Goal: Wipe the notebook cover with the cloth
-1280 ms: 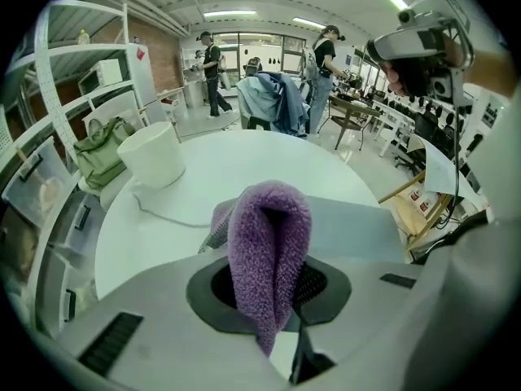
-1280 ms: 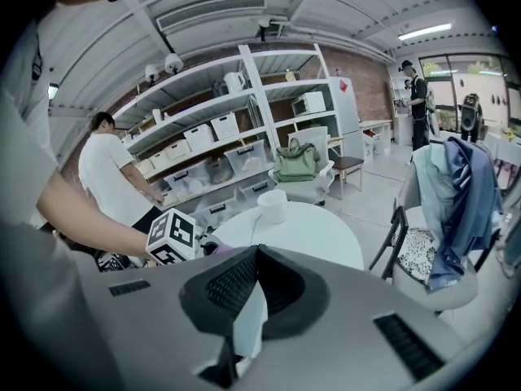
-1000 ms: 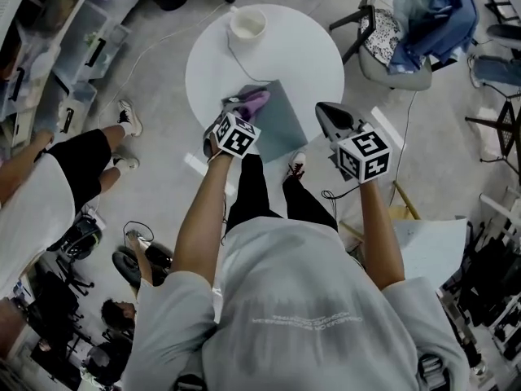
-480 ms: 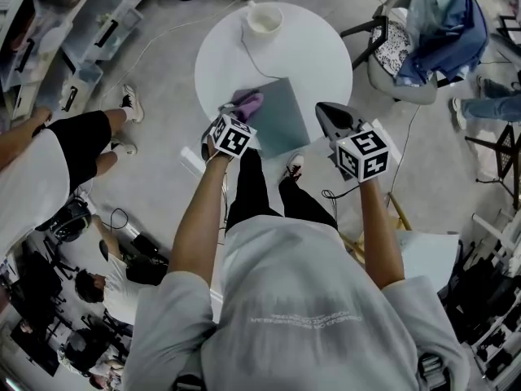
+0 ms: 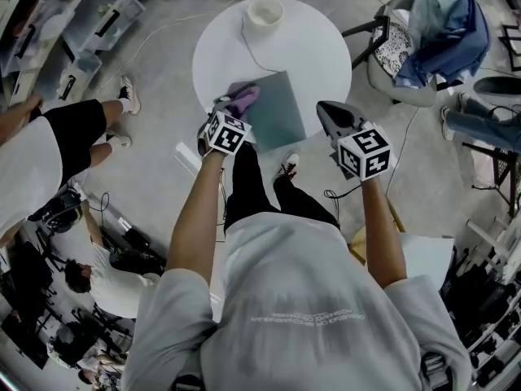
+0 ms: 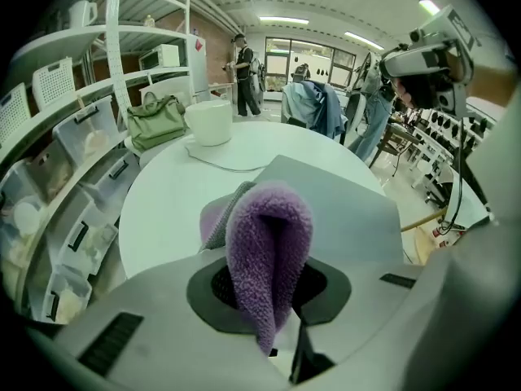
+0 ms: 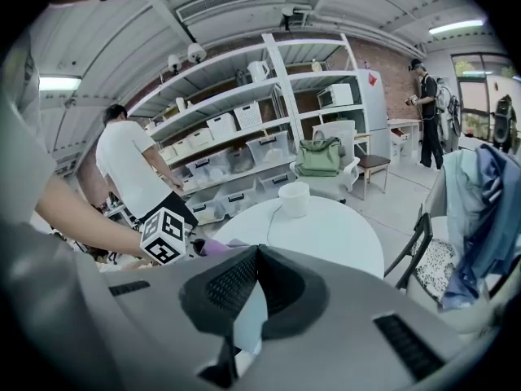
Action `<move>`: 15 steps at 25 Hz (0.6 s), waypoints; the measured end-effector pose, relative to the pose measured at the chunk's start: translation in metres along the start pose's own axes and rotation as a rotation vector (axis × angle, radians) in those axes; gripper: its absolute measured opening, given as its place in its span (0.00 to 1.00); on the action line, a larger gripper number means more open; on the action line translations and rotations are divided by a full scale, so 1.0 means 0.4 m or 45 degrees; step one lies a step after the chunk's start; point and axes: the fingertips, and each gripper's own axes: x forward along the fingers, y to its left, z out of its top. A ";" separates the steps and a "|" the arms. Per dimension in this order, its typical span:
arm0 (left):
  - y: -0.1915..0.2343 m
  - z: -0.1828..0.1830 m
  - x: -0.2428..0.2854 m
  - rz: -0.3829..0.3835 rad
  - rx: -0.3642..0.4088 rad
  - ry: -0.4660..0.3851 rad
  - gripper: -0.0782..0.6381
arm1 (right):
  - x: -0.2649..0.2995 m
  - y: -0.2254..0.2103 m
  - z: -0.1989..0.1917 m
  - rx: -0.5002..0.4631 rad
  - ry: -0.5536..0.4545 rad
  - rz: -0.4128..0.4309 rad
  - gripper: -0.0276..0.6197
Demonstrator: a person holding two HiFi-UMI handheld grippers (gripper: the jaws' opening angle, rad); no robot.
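Observation:
A grey-blue notebook (image 5: 279, 114) lies on the near side of a round white table (image 5: 309, 47). A purple cloth (image 5: 245, 99) rests over the notebook's left edge, and my left gripper (image 5: 233, 107) is shut on it. In the left gripper view the cloth (image 6: 269, 243) bulges up out of the jaws, with the notebook (image 6: 338, 206) just beyond it. My right gripper (image 5: 324, 111) hovers shut and empty off the notebook's right side, by the table's near edge. In the right gripper view its pads (image 7: 244, 279) meet at the tip, with the cloth (image 7: 213, 248) to the left.
A white bowl (image 5: 265, 12) with a thin cable stands at the table's far edge. A chair (image 5: 407, 51) draped with blue clothes is at the right. Other people stand on the floor at the left (image 5: 32, 165). Shelves with bins (image 6: 65, 169) line the left wall.
The left gripper and cloth have stayed at the notebook's left edge, shifting only slightly. The right gripper has held its place. The people at the left have moved.

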 end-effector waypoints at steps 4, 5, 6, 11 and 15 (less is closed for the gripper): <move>0.021 -0.001 -0.021 0.046 -0.061 -0.040 0.20 | -0.006 0.006 -0.007 -0.012 -0.008 0.013 0.04; 0.033 0.005 -0.035 0.073 -0.100 -0.065 0.20 | -0.007 0.007 -0.007 -0.016 -0.012 0.015 0.04; 0.046 0.013 -0.053 0.101 -0.139 -0.097 0.20 | -0.009 0.008 -0.008 -0.020 -0.015 0.015 0.04; 0.079 0.088 -0.121 0.178 -0.156 -0.200 0.20 | -0.031 0.004 -0.007 -0.004 -0.035 -0.001 0.04; 0.055 0.217 -0.132 0.145 -0.024 -0.262 0.20 | -0.053 -0.012 -0.011 0.030 -0.043 -0.048 0.04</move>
